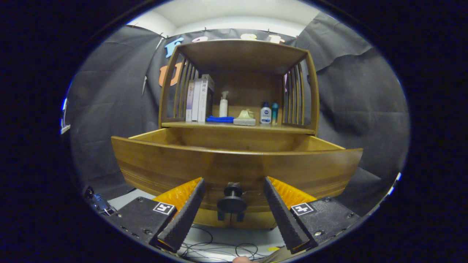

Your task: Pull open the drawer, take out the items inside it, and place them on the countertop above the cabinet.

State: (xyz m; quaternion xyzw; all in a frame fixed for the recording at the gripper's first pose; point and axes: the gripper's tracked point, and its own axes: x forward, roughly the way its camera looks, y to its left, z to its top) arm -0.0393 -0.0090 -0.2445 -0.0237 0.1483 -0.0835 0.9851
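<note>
While apart, gripper (234, 186) astride knob (231, 199), perhaps untouched.

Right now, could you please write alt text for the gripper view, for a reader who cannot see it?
The gripper is open, its fingers on either side of the dark knob without touching it, on a wooden drawer already pulled out. Above, the countertop holds books, a pump bottle, a blue cloth and small bottles.
</note>
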